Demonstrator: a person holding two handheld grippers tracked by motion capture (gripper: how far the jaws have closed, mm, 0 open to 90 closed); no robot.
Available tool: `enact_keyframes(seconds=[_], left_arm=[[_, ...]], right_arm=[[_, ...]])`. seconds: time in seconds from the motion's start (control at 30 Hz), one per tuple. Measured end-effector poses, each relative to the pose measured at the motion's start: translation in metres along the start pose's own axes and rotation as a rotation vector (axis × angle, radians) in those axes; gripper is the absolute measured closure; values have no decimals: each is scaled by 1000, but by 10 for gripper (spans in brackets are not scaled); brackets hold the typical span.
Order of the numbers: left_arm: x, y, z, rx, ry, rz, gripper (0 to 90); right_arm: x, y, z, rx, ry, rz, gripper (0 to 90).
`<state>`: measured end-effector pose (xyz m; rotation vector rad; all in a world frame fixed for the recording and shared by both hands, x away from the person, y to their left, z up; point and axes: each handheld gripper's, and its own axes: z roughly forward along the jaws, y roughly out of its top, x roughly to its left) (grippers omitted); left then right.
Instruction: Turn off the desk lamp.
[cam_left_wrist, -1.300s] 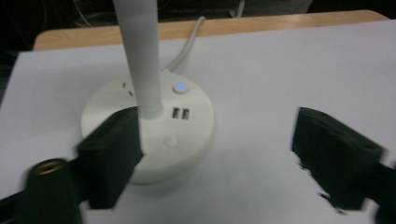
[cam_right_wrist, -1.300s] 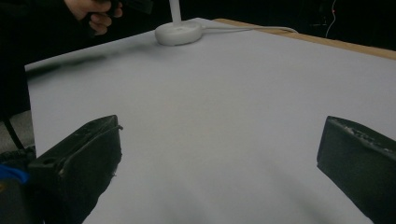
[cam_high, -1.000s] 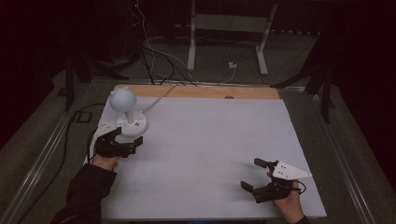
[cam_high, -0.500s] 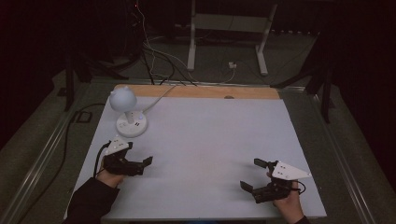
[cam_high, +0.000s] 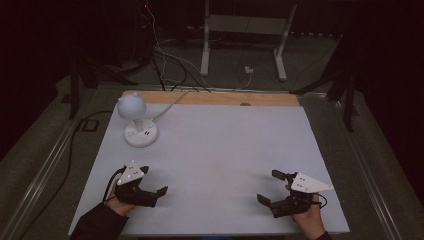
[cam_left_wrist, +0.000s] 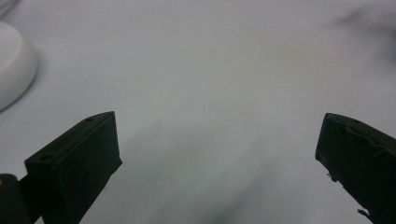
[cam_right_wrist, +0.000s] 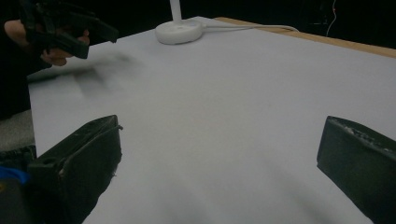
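Observation:
A small white lamp (cam_high: 133, 107) with a round head stands on its disc base (cam_high: 141, 134) at the table's far left. Its base shows at the left edge (cam_left_wrist: 11, 65) of the left gripper view and far off (cam_right_wrist: 178, 31) in the right gripper view. My left gripper (cam_high: 155, 180) hovers near the front left of the white table top (cam_high: 225, 145), open and empty, well short of the lamp. My right gripper (cam_high: 266, 186) sits at the front right, also open with nothing between its jaws. The left gripper (cam_right_wrist: 65, 30) appears again far off in the right gripper view.
A white cable (cam_high: 170, 102) runs from the lamp base over the wooden strip (cam_high: 215, 98) at the table's far edge. Beyond the table stand a metal frame (cam_high: 242, 45) and loose cables on a dark floor.
My left gripper has drawn back from beside the lamp base toward the front edge and slightly right. The right gripper has stayed put.

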<state>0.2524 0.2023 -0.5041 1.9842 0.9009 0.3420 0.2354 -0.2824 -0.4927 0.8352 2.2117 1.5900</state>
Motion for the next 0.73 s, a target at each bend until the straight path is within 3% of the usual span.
enact_keyframes(seconds=[0.1,0.2,0.37,0.73], left_arm=[[-1,-5,-3,10,-15,7,5],[-1,-7,-3,26,-15,39,5],[3,-9,3,57,-45,34,5],[1,-6,2,29,-89,35,5]], right_arm=[[0,0,0,0,-1,0,0],[-1,-1,1,3,1,4,0],[0,0,2,7,3,-3,0],[0,-1,2,8,3,0,0]])
